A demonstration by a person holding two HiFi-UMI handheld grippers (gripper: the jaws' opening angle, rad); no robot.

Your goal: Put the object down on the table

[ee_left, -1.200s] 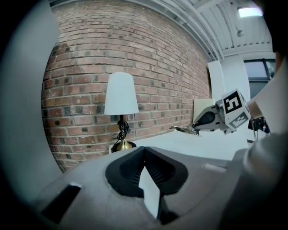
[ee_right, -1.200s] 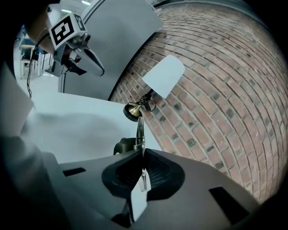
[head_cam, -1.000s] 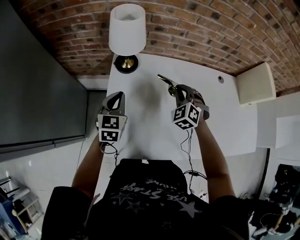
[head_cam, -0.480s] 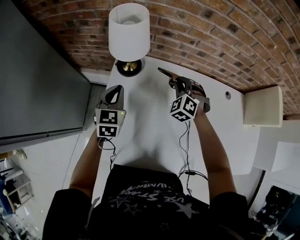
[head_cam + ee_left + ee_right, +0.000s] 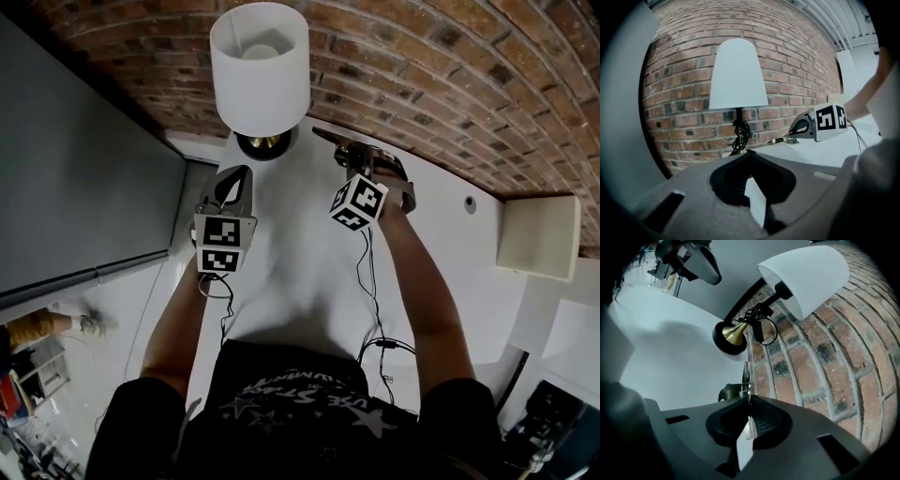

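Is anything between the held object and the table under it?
Nothing visible. The right gripper is shut on a slim metal object above bare white table. The lamp stands off to one side by the wall, not beneath it.

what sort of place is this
Probably a home-style room, perhaps a staged one: an exposed brick wall, a white table against it, and a white-shaded lamp on a brass base.

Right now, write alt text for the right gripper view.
The right gripper is shut on a slim silver metal object above a white table. Ahead stands a white-shaded lamp with a brass base by a red brick wall.
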